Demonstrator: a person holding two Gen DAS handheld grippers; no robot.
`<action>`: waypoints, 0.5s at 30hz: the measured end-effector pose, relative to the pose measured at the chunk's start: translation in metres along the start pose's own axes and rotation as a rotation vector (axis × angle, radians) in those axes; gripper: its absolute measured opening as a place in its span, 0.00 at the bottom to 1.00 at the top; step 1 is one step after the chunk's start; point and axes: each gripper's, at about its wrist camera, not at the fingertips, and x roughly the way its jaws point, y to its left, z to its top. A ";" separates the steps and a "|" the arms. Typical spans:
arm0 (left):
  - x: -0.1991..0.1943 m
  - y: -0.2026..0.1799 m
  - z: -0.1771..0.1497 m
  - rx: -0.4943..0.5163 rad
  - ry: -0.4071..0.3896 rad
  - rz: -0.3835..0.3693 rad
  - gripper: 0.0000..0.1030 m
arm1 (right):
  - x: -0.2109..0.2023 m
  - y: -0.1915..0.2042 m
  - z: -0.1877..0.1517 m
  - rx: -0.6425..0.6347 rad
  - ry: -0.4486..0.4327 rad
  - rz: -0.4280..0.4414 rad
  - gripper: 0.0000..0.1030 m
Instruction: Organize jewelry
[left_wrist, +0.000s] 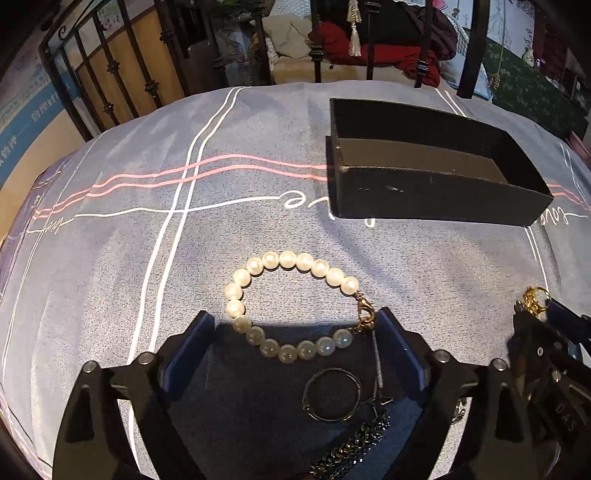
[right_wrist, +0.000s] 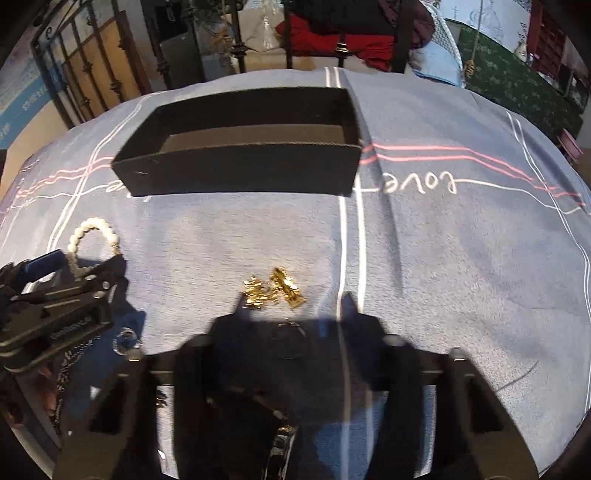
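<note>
We are working over a grey-blue bed sheet with white and pink stripes (left_wrist: 122, 236), where the jewelry is lying loose in front of an open black rectangular cardboard box (left_wrist: 436, 195). Our left claw (left_wrist: 295, 332) is hovering with its jaws spread wide apart, straddling the near half of a white pearl bracelet with a gold lobster clasp (left_wrist: 291, 306); neither pad is touching a bead. Our right claw (right_wrist: 291, 317) is also standing apart, though motion blur and shadow are smearing its tips, and it is pointing at a small heap of gold-coloured charm pieces (right_wrist: 273, 290) lying just ahead of it on the sheet.

To do this step well, we judge that the left claw should be dropping low and closing across 1 strand of beads rather than the whole loop, since round pearls are likely to roll out of flat pads; gripping near the clasp looks the surer hold. The box is sitting well beyond the bracelet, so a lift and a forward carry would be following.

The bracelet is lying flat in an open ring, clasp on its right, the far beads glowing in sunlight and the near ones dimmed by shadow. Nearer the left claw, a thin dark metal hoop (left_wrist: 331, 394) and a dark braided chain (left_wrist: 354, 446) are resting in shade.
</note>
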 end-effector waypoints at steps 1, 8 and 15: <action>-0.002 -0.003 0.000 0.017 -0.003 -0.018 0.69 | -0.002 0.002 0.000 -0.004 -0.001 0.003 0.23; -0.014 -0.005 0.005 0.030 -0.009 -0.122 0.37 | -0.011 -0.009 0.012 0.034 -0.001 0.056 0.16; -0.060 -0.013 0.024 0.037 -0.122 -0.169 0.30 | -0.044 -0.006 0.032 0.018 -0.073 0.095 0.16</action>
